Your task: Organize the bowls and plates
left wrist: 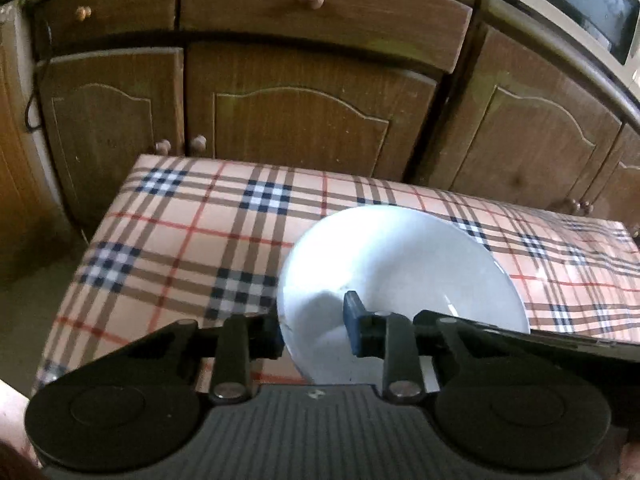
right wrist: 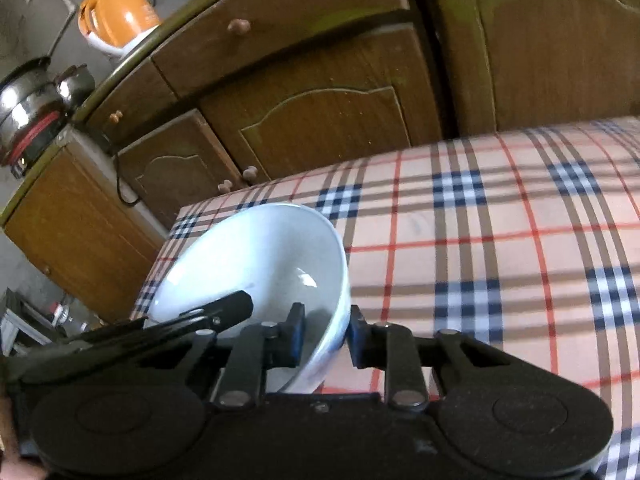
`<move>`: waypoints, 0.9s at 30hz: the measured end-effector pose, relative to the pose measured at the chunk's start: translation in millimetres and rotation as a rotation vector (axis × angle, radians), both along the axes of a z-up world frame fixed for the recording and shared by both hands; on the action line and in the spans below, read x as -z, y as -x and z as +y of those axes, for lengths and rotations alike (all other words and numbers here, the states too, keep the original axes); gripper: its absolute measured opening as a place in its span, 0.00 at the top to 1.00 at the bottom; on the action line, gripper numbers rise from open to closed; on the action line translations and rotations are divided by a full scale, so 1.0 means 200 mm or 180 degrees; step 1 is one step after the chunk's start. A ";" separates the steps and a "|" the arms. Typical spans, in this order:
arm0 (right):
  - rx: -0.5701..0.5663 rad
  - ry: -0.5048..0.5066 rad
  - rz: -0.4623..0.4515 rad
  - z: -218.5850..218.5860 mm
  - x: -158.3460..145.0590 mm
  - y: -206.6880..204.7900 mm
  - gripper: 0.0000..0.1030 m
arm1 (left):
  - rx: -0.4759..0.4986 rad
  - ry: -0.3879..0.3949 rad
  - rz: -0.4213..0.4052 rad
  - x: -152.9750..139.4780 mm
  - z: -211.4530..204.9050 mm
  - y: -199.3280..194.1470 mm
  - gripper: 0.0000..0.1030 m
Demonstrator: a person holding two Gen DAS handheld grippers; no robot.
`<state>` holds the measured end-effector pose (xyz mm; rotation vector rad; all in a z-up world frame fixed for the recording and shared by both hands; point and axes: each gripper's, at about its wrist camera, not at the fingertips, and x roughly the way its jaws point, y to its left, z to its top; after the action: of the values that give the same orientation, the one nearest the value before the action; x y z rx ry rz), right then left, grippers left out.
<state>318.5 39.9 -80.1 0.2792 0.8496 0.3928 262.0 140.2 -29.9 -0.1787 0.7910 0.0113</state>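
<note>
Gripping white bowl (left wrist: 400,276) rim on plaid tablecloth (left wrist: 180,248): left gripper (left wrist: 316,326), right gripper (right wrist: 324,340), jaws clamped. Left view alone shows microwave (left wrist: 580,8) beyond; right view, orange kettle (right wrist: 118,14). No readable writing.

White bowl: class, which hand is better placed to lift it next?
Right, narrowly: the right gripper visibly pinches the white bowl wall between both pads; the left gripper clamps the opposite rim too.
</note>
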 end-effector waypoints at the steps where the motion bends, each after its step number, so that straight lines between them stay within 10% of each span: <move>1: -0.0016 0.0026 -0.0016 0.00 -0.01 0.02 0.73 | 0.0003 -0.0005 -0.0005 0.00 -0.01 0.02 0.72; 27: 0.0115 -0.0043 -0.0391 -0.34 -0.54 0.76 0.72 | 0.0064 -0.0263 -0.0366 -0.48 -0.35 0.69 0.72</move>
<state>166.3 -27.5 28.8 0.2799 0.7209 0.3781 123.1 69.6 66.8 -0.0923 0.6764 0.0146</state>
